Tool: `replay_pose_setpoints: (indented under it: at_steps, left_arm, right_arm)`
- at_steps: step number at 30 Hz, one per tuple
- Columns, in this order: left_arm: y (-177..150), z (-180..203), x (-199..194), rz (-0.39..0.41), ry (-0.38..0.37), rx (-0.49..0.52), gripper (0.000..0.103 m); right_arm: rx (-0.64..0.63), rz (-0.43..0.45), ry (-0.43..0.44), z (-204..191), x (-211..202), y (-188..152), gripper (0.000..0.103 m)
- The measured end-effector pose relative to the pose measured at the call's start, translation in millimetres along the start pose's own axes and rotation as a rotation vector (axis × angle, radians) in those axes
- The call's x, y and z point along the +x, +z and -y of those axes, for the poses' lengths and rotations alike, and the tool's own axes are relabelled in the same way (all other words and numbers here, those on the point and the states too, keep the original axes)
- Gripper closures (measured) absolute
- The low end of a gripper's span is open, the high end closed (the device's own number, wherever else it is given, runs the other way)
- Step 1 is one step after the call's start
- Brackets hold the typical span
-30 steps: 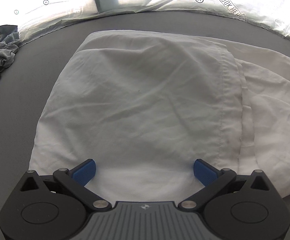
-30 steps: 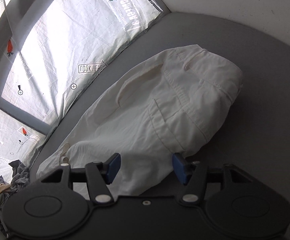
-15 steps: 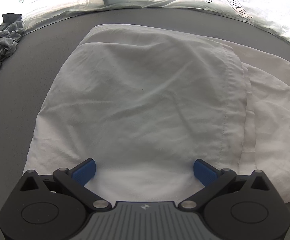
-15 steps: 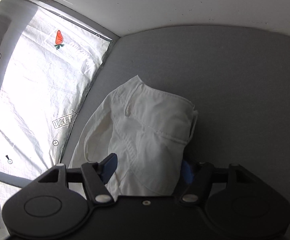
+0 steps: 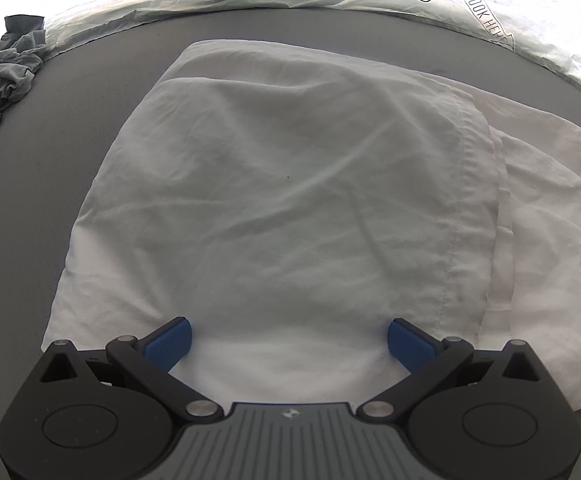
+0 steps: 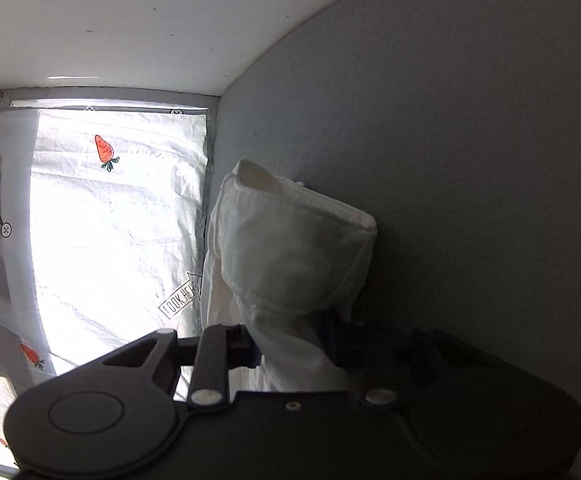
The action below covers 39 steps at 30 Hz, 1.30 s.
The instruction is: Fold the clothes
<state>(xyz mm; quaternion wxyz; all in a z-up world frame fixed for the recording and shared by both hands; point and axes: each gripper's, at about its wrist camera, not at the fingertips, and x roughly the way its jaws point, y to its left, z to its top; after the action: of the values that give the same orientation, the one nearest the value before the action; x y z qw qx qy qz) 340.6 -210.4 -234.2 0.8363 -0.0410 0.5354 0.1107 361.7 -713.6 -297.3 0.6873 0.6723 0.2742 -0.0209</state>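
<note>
A white garment (image 5: 290,200) lies half folded on the grey table (image 5: 18,200), one layer laid over another with a stitched hem running down its right side. My left gripper (image 5: 288,342) hovers over its near edge, blue pads wide apart and nothing pinched between them. In the right wrist view the garment's waistband end (image 6: 290,248) bunches up between the fingers of my right gripper (image 6: 294,346). Those jaws are closing and the pads press on the cloth.
A crumpled grey garment (image 5: 6,76) lies at the table's far left edge. A white sheet printed with carrots (image 6: 106,156) and "LOOK HERE" labels (image 5: 486,16) backs the table. A white wall (image 6: 130,20) shows above the grey surface (image 6: 470,140).
My right gripper rolled, sank toward the garment's end and closed on it, where before it stood open. The left gripper barely moved and stays open.
</note>
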Motion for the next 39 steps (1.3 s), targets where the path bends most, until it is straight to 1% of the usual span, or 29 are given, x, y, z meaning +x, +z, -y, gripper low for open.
replay_pose_setpoints:
  at_steps: [1, 3, 5, 9, 14, 18, 21, 25, 28, 31, 35, 39]
  left_arm:
    - [0, 0, 0, 0.001, 0.0, 0.0, 0.0]
    - [-1, 0, 0, 0.006, -0.001, 0.001, 0.0]
    - [-1, -3, 1, 0.008, -0.004, 0.003, 0.0]
    - [1, -7, 2, 0.002, -0.016, 0.012, 0.0]
    - [3, -16, 2, -0.023, -0.058, 0.042, 0.0]
    - [6, -27, -7, -0.017, -0.102, 0.074, 0.0]
    - [10, -44, -23, 0.031, -0.095, 0.048, 0.0]
    - [13, -76, -47, 0.097, -0.117, 0.001, 0.0]
    - [15, -94, -58, 0.137, -0.124, -0.019, 0.0]
    - [12, -110, -64, 0.159, -0.126, -0.04, 0.0]
    - [5, -127, -61, 0.159, -0.137, -0.079, 0.0]
    - [-11, -143, -58, 0.144, -0.136, -0.077, 0.0]
  right_arm:
    - [0.043, 0.002, 0.03, 4, -2, -1, 0.077]
    - [0.136, 0.007, 0.11, 12, -6, -7, 0.083]
    - [0.187, 0.007, 0.186, 14, -11, -15, 0.085]
    - [0.199, -0.01, 0.286, 1, -19, -34, 0.086]
    - [0.186, -0.048, 0.355, -23, -13, -61, 0.087]
    - [0.158, -0.089, 0.369, -42, -6, -86, 0.087]
    - [0.127, -0.119, 0.367, -53, -6, -106, 0.087]
    - [0.081, -0.165, 0.351, -64, 1, -139, 0.087]
    - [0.051, -0.201, 0.338, -71, 7, -163, 0.087]
    - [0.015, -0.24, 0.32, -79, 12, -186, 0.087]
    - [-0.032, -0.294, 0.298, -91, 19, -216, 0.087]
    - [-0.058, -0.346, 0.288, -105, 33, -240, 0.087]
